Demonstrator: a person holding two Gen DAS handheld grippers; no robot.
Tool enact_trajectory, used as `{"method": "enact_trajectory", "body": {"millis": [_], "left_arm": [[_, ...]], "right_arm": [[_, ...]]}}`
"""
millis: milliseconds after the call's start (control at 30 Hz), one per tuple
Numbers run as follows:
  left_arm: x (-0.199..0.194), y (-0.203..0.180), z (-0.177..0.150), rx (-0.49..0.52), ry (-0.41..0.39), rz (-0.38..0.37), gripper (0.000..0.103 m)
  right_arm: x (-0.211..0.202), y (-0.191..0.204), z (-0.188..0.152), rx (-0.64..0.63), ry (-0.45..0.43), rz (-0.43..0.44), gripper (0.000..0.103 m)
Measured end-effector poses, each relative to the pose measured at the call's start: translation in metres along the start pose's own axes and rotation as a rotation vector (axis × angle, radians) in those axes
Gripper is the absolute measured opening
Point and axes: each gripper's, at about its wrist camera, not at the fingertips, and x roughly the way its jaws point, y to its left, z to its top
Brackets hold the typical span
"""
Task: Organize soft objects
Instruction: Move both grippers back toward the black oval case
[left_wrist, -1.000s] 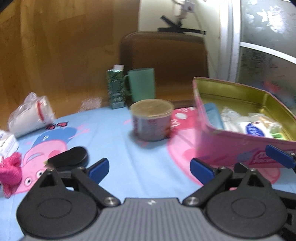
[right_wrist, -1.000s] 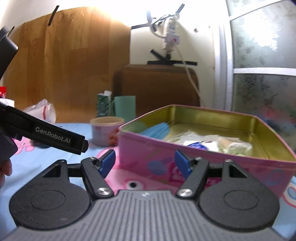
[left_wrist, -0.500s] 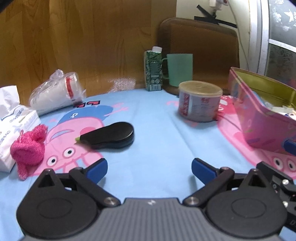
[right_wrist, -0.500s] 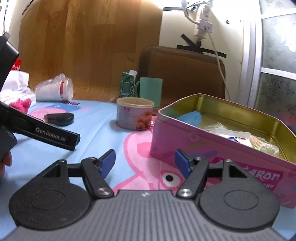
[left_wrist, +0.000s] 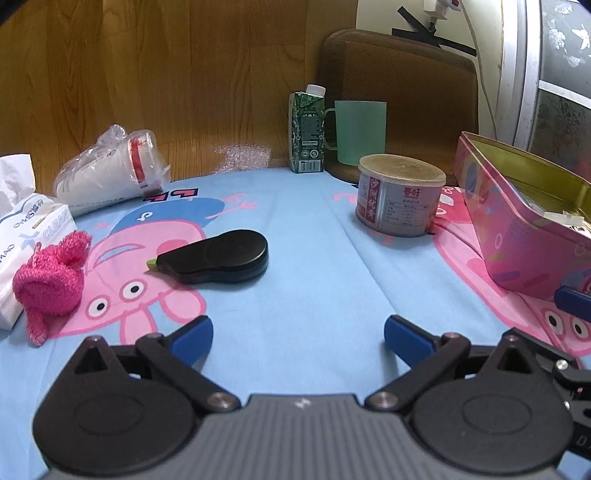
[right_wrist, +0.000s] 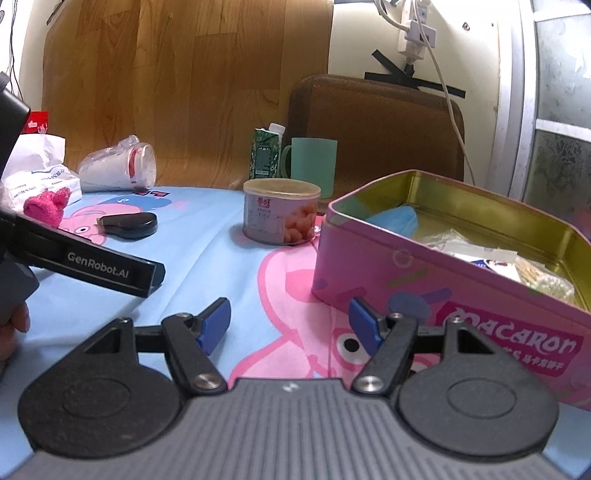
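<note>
- far left on the blue cartoon-pig tablecloth (left_wrist: 306, 295) sits a white tissue pack (left_wrist: 26, 236), and leaning right against its near side is the fuzzy pink cloth (left_wrist: 50, 277), bunched into a lump (this is the soft thing to be sorted, and nothing is touching it).
- behind those, a plastic-wrapped stack of paper cups (left_wrist: 110, 173) lies on its side by the wooden wall.
- next along, a flat black gadget (left_wrist: 218, 256) with a small green tip lies on the pig's face, just right of the pink cloth and apart from it.
- the left gripper (left_wrist: 298, 336) hovers low over bare cloth in front of that gadget; its blue-tipped fingers (left_wrist: 192, 338) are spread wide with nothing between them.
- toward the back middle stand a green carton (left_wrist: 306, 133) and a pale green mug (left_wrist: 360, 133), side by side, in front of a brown chair back (left_wrist: 417, 77).
- nearer, a round tin can (left_wrist: 400, 195) with a paper label stands upright.
- the right gripper (right_wrist: 290, 326) has its fingers parted, holding nothing, and its right tip sits just before the wall of the box.
- far right, the pink tin box (right_wrist: 406, 273) is open, gold inside, holding a blue item (right_wrist: 397, 219) and some pale packets (right_wrist: 476, 251) (hard to tell just what they are).
</note>
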Motion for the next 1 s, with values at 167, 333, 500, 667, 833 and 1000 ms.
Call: {"method": "enact_trajectory", "body": {"millis": [167,333,500,667,833,1000], "left_arm": [[0.001,0.000,0.000,-0.001,0.005,-0.001,0.102],[0.001,0.000,0.000,0.001,0.008,0.001,0.102],[0.002,0.000,0.000,0.000,0.017,0.000,0.103],[0.004,-0.001,0.000,0.002,0.024,0.000,0.103],[0.004,-0.002,0.000,0.008,0.029,0.003,0.103],[0.005,-0.002,0.000,0.007,0.029,0.005,0.103]], "right_arm": [[0.002,-0.004,0.000,0.023,0.020,0.028,0.073],[0.003,-0.006,0.000,0.036,0.030,0.047,0.073],[0.003,-0.007,0.000,0.043,0.024,0.055,0.073],[0.003,-0.010,0.000,0.052,0.023,0.065,0.075],[0.004,-0.013,0.000,0.062,0.031,0.081,0.076],[0.010,-0.014,0.001,0.070,0.071,0.103,0.076]]}}
